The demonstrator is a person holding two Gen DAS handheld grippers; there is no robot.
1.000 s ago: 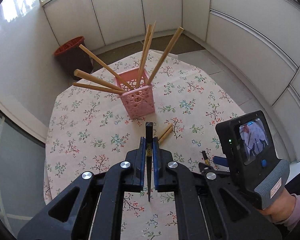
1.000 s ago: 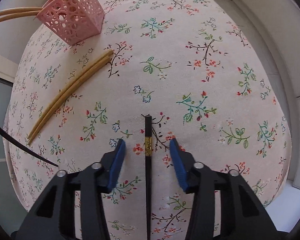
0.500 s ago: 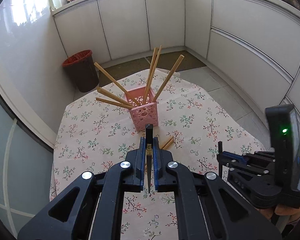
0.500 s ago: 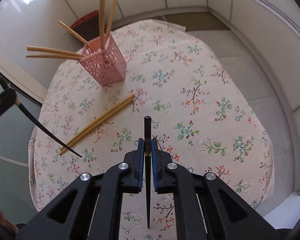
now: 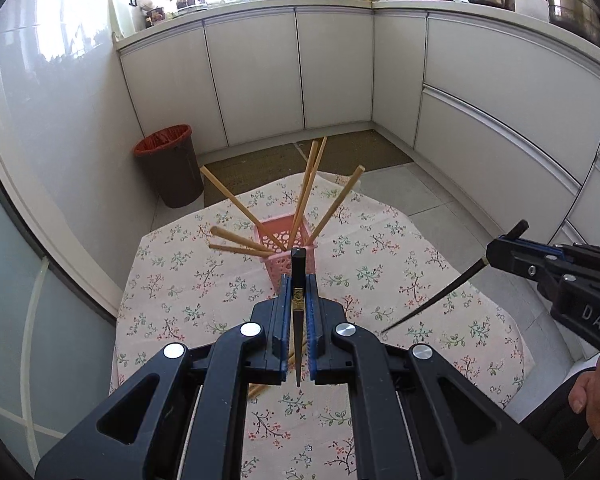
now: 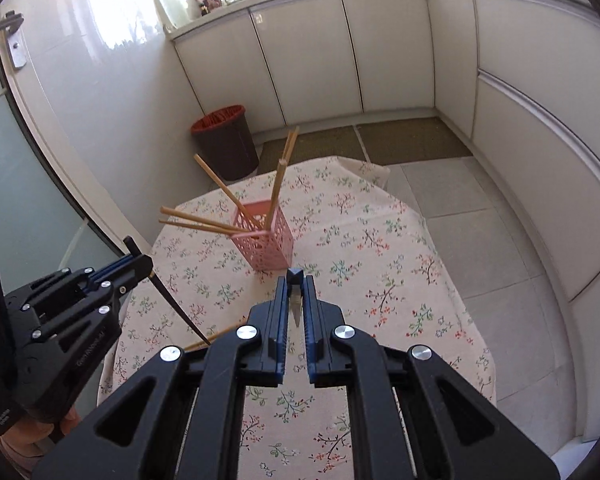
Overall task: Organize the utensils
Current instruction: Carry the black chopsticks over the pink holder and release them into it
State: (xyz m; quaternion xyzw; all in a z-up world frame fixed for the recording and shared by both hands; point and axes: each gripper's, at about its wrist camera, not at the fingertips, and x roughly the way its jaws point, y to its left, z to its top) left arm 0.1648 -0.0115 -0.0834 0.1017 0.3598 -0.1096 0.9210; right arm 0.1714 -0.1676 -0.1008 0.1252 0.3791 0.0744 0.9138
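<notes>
- Both grippers are now sitting higher above the table than half a second ago, with the kitchen cabinets and counter filling far more of each view.
- The left gripper (image 5: 298, 312) is pinching a black chopstick (image 5: 297, 280) between its closed blue pads, the thick end pointing forward towards the pink holder (image 5: 288, 258).
- The right gripper (image 6: 295, 300) is clamping a second black chopstick (image 6: 295, 276) the same way; in the left wrist view that stick (image 5: 432, 300) is slanting down from the right gripper (image 5: 500, 256) with its thin tip hanging over the tablecloth (image 5: 380, 272).
- In the right wrist view the left gripper (image 6: 140, 264) is showing at the left edge, its chopstick (image 6: 176, 304) angling down towards the cloth (image 6: 360, 240).
- The pink holder (image 6: 266, 246) is standing upright on the far half of the table, with six wooden chopsticks (image 5: 308, 192) fanning out of it.
- More wooden chopsticks (image 6: 210, 340) are lying on the cloth beneath the grippers, mostly hidden.
- A brown bin (image 5: 172, 168) is standing on the floor beyond the table.
</notes>
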